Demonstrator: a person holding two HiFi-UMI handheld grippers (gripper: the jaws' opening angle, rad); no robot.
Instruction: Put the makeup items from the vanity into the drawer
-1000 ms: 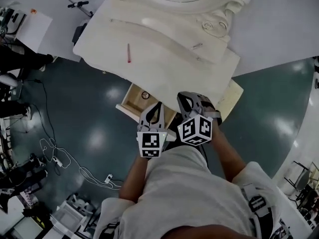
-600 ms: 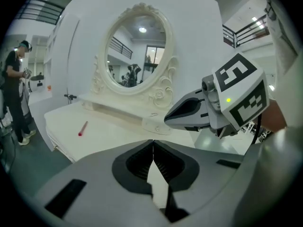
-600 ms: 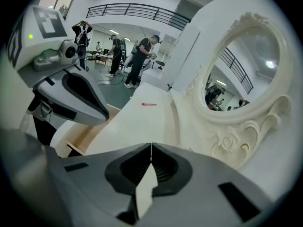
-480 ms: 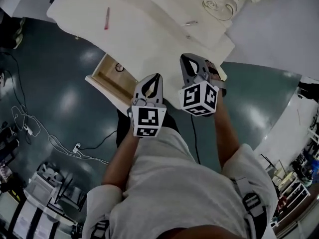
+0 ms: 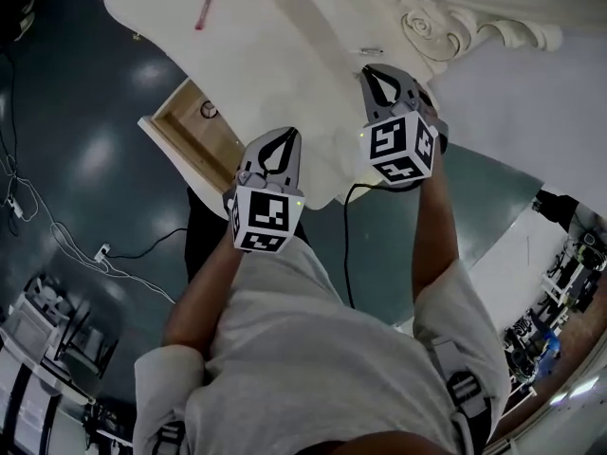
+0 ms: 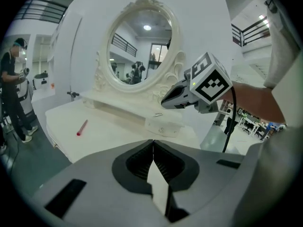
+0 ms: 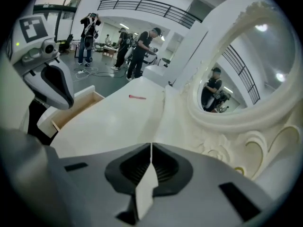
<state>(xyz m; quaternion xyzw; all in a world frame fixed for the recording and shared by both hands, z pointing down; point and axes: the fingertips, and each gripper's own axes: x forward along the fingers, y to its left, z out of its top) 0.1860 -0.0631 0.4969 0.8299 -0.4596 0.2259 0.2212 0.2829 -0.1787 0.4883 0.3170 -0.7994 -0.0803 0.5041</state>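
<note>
Red pencil (image 5: 205,8) lies on vanity (image 5: 285,64), well beyond left gripper (image 5: 287,133) and right gripper (image 5: 372,68).

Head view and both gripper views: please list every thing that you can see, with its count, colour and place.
vanity: one, cream, ahead of the person
mirror: one, oval, at the vanity's back
stick: one, red, on the vanity top
small item: one, silvery, on the raised shelf
drawer: one, wood-coloured inside, open
round item: one, dark, in the drawer
cables: several, on the dark floor
bystander: one, dark clothes, far left
left tool: grey, shut, empty
right tool: grey, shut, empty
</note>
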